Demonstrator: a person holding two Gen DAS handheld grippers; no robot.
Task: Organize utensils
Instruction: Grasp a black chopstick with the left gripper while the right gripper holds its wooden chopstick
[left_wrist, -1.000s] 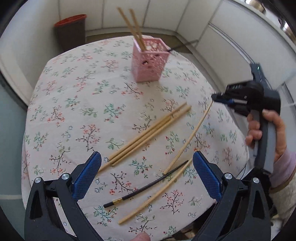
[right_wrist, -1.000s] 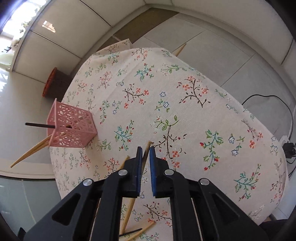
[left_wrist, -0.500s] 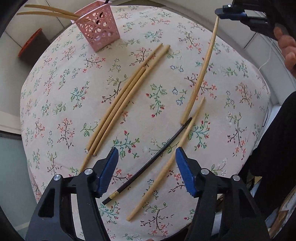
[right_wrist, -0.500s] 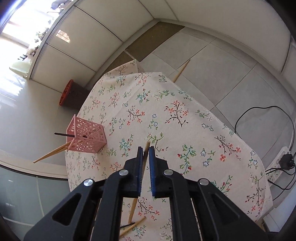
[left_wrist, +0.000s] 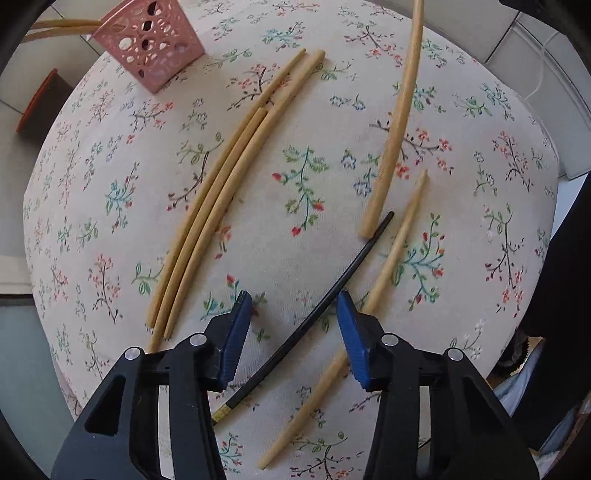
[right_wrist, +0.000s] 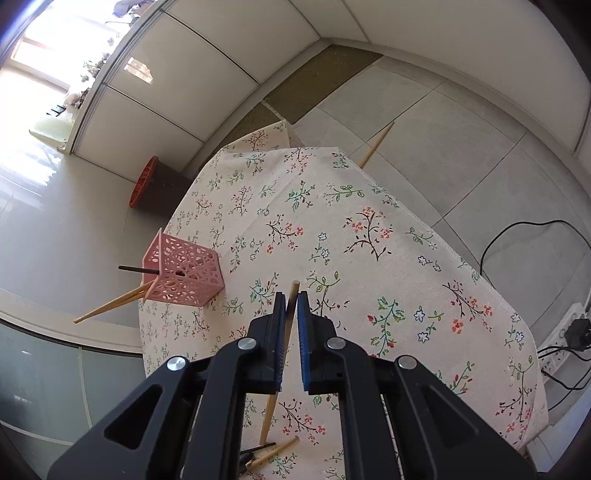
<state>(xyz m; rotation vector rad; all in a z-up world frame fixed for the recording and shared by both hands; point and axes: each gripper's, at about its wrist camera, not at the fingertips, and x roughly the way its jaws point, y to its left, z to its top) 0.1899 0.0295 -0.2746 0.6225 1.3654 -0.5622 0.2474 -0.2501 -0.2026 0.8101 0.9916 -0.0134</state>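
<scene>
My left gripper is open, low over the floral tablecloth, straddling a black chopstick. A lone wooden chopstick lies just right of it, and three wooden chopsticks lie bundled to the left. My right gripper is shut on a wooden chopstick, held lifted at one end; it also shows in the left wrist view. The pink perforated holder holds a black and two wooden chopsticks; it shows at the top left of the left wrist view.
A wooden chopstick lies on the tiled floor beyond the table. A dark bin with a red rim stands by the wall. Cables and a power strip lie on the floor at the right.
My left gripper has dropped lower and closer over the black chopstick. My right gripper has risen with its wooden chopstick, lifting its upper end off the cloth.
</scene>
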